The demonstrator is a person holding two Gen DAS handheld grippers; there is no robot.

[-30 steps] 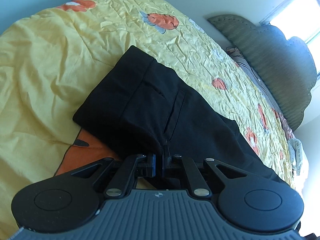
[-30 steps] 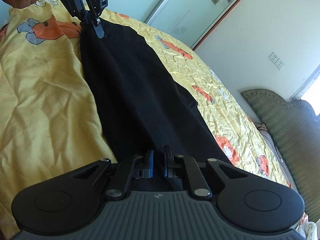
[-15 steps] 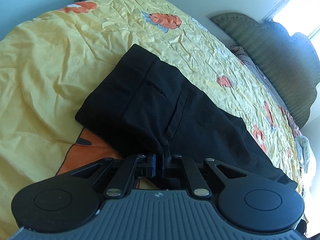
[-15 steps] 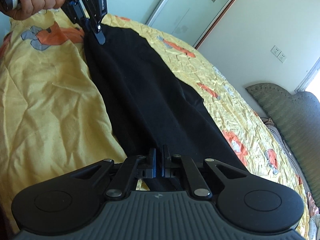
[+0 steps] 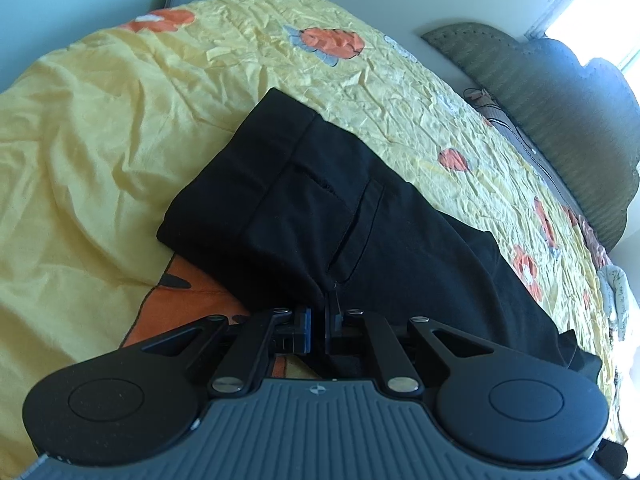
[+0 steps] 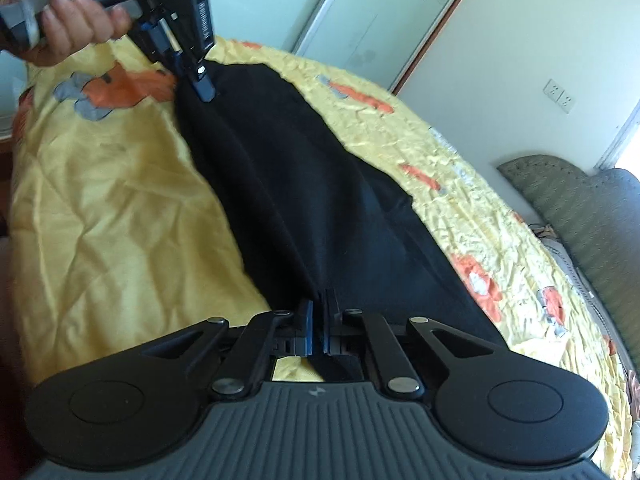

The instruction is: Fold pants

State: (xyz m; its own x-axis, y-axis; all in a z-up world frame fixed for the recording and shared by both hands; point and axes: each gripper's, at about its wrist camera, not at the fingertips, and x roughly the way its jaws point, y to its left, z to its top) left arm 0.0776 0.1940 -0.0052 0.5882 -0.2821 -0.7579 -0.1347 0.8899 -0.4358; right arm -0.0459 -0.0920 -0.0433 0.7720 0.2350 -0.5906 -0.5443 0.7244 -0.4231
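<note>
I'm pinching the black pants (image 5: pixel 320 216) with both the left tongs (image 5: pixel 319 320) and right tongs (image 6: pixel 319 316) (each clamped on an edge); they're lying mid-frame across the yellow bed (image 5: pixel 100 140).

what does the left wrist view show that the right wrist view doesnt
Only the left wrist view shows the waistband and pocket slit. Only the right wrist view shows the person's hand holding the left tongs, shut on the trousers' far edge, and the glass sliding door. Both show the black trousers on the yellow bedspread, the headboard, and closed tongs pinching fabric.
</note>
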